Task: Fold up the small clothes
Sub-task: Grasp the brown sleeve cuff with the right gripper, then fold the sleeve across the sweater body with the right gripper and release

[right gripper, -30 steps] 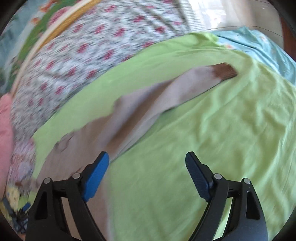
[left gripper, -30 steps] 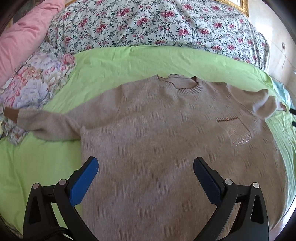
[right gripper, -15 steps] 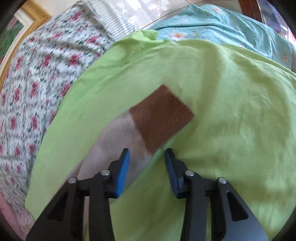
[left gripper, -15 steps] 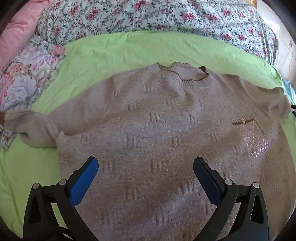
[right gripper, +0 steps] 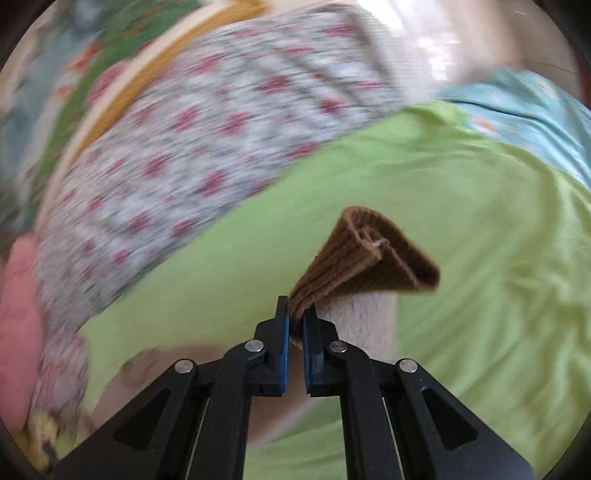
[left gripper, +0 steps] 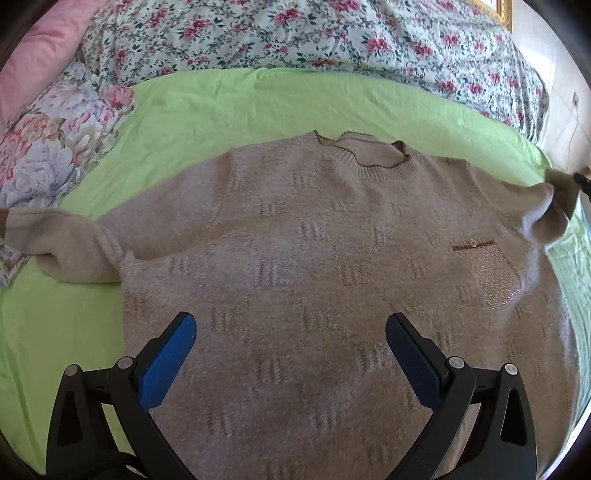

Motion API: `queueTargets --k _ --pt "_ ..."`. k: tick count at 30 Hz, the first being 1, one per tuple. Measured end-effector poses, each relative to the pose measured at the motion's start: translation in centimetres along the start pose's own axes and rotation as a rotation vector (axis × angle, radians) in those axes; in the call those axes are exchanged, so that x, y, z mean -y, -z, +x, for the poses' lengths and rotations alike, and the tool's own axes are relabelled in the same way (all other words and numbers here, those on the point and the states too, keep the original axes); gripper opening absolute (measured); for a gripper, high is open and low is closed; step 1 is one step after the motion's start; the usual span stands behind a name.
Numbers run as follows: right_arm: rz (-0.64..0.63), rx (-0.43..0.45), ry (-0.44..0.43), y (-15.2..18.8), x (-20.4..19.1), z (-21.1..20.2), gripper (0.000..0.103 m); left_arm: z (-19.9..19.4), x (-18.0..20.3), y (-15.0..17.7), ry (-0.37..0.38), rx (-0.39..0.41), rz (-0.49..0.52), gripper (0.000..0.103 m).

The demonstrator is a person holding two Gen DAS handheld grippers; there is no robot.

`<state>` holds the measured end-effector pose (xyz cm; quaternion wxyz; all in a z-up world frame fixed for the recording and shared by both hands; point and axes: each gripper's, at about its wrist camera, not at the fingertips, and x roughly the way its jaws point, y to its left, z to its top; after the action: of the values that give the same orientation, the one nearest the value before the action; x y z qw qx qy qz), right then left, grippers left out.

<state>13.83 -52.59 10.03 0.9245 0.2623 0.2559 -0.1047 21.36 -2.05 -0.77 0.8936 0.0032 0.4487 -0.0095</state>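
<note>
A beige knit sweater [left gripper: 314, 258] lies flat, front up, on the green sheet [left gripper: 258, 103], collar at the far side, with a glittery chest pocket [left gripper: 487, 273]. Its left sleeve [left gripper: 59, 243] lies out to the left. My left gripper [left gripper: 290, 347] is open and empty, hovering over the sweater's lower body. My right gripper [right gripper: 294, 325] is shut on the brown ribbed cuff [right gripper: 373, 258] of the right sleeve and holds it lifted off the sheet; the sleeve [right gripper: 362, 321] hangs below it. In the left wrist view that raised sleeve [left gripper: 546, 218] shows at the far right.
A rose-print quilt [left gripper: 314, 33] runs along the far side of the bed. A pale floral cloth [left gripper: 55, 147] and a pink pillow [left gripper: 37, 51] lie at the left. A blue floral cloth [right gripper: 532, 107] lies beyond the green sheet on the right.
My right gripper closed on the brown cuff and lifted it off the sheet, swinging the view. The right sleeve rose. My left gripper stayed open, drifting slightly over the sweater.
</note>
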Motion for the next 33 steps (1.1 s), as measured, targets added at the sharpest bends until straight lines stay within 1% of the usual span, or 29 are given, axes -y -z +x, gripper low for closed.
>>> queueTargets --k 1,4,5,8,10,13,17,20,23,24,26,27,28,30,32,33 --pt "-0.027 -0.029 -0.051 0.7 -2.4 0.5 0.007 -0.4 -0.3 0.1 0.006 0.005 -0.005 0.102" --pt "-0.065 -0.11 -0.17 3.2 -8.0 2.1 0.007 -1.4 -1.5 0.6 0.024 0.016 -0.03 0.102" --pt "-0.08 -0.15 -0.219 4.6 -10.6 2.8 0.007 -1.7 -1.9 0.8 0.034 0.018 -0.039 0.102" --pt "-0.098 -0.258 -0.339 8.9 -16.1 4.8 0.007 -2.5 -3.3 1.5 0.06 0.023 -0.06 0.102" --pt "-0.117 -0.326 -0.394 12.1 -19.9 6.5 0.007 -2.8 -4.1 2.0 0.068 0.025 -0.066 0.102" --pt "-0.121 -0.411 -0.449 15.9 -24.3 9.1 0.007 -3.1 -5.2 2.8 0.076 0.022 -0.07 0.102" --pt "-0.124 -0.52 -0.483 19.6 -29.4 13.8 0.007 -2.9 -6.7 3.2 0.088 0.016 -0.087 0.102" --pt "-0.14 -0.569 -0.48 21.6 -31.0 15.6 0.007 -2.4 -7.6 2.9 0.104 0.007 -0.111 0.102" --pt "-0.111 -0.628 -0.469 22.7 -31.5 17.4 0.012 -1.5 -8.2 2.4 0.135 -0.006 -0.138 0.102" --pt "-0.091 -0.663 -0.463 22.9 -31.2 17.8 0.017 -1.3 -8.3 2.2 0.147 -0.01 -0.146 0.102" --pt "-0.052 -0.698 -0.492 23.1 -30.5 17.9 0.034 -0.4 -8.3 1.6 0.177 -0.023 -0.165 0.102" --pt "-0.041 -0.702 -0.509 23.0 -30.5 17.6 0.053 -0.1 -8.3 1.3 0.192 -0.028 -0.174 0.102" --pt "-0.037 -0.682 -0.523 22.6 -30.1 16.8 0.061 0.4 -8.2 0.9 0.217 -0.037 -0.19 0.102" --pt "-0.04 -0.632 -0.53 21.5 -29.2 15.2 0.062 1.6 -7.9 -0.2 0.277 -0.052 -0.224 0.102" --pt "-0.035 -0.56 -0.501 20.2 -27.6 13.1 0.062 3.1 -7.4 -1.3 0.331 -0.072 -0.251 0.102" --pt "-0.027 -0.524 -0.478 19.6 -26.5 12.1 0.062 4.5 -7.0 -2.1 0.364 -0.102 -0.278 0.102"
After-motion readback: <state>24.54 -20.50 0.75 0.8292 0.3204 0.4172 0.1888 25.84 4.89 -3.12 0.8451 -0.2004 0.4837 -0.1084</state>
